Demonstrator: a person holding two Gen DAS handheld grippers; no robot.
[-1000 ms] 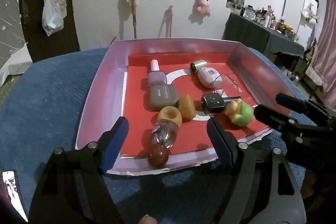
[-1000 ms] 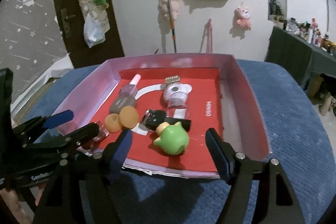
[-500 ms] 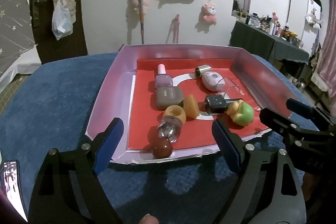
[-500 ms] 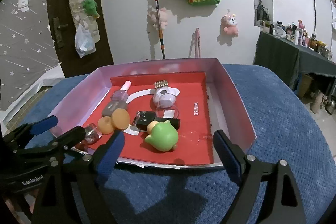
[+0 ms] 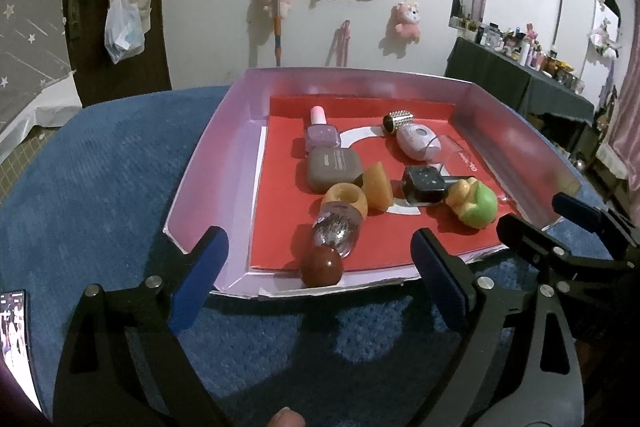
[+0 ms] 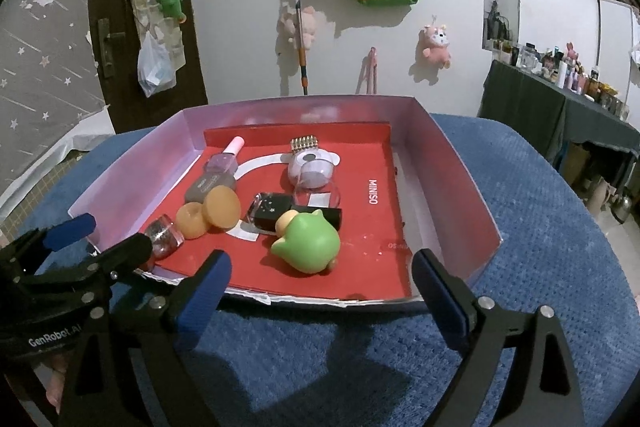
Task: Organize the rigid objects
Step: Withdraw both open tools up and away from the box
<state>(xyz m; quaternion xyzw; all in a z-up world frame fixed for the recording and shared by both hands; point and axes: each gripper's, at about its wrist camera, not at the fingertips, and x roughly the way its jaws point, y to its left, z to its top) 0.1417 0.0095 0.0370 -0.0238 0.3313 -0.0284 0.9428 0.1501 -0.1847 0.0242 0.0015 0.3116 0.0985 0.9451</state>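
Left wrist view showed a blue textured fabric surface (image 5: 100, 163) filling the lower frame, with a shallow pale-purple cardboard tray with a red printed floor (image 5: 224, 163) resting on it at centre. Both black two-finger grippers hovered at the tray's near edge. The left gripper (image 5: 318, 273) sat at bottom centre, its blue-padded jaws opening with nothing between them; the right gripper (image 6: 322, 289), bottom centre of the right wrist view, was likewise opening and empty.

Inside the tray, a green rubber frog-like toy (image 6: 306, 245) lay on its side at centre right, touching a black glittery nail polish bottle (image 5: 424, 185). A grey rounded plastic case (image 5: 334, 169) sat left of centre, just behind an orange ring-shaped piece (image 5: 346, 199) and an orange wedge (image 5: 378, 185). A clear glitter-filled bottle with a round dark-red cap (image 5: 334, 235) lay at the near edge. A lilac nail polish bottle with a pink cap (image 5: 322, 131) and a lilac oval device with a metal head (image 5: 416, 141) stood farther back.
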